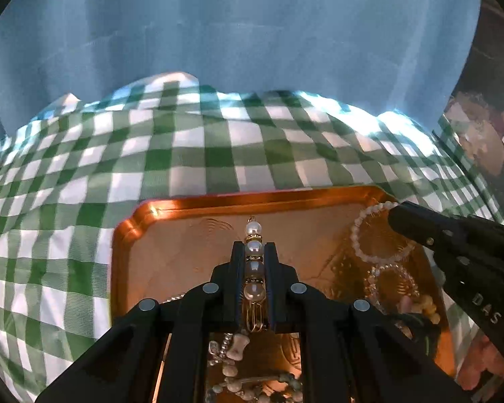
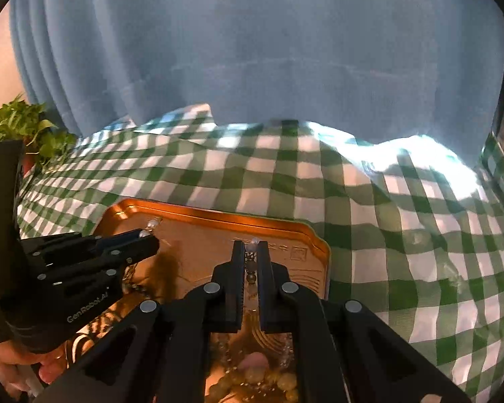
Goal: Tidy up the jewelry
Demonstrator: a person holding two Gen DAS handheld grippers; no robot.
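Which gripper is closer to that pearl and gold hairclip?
The left. The left gripper is shut on the pearl hairclip, pinching it between its fingers above the copper tray. The right gripper is off to its right, clamping a beaded bracelet.

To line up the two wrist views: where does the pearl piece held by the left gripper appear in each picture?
Left wrist: the pearl piece stands center frame, clamped between the left gripper fingers, top pearl poking out.
Right wrist: only its pearl tip shows at left, beyond the left gripper's fingers, near the tray's far left corner.
Shared landmark: the copper tray on the green checked cloth.
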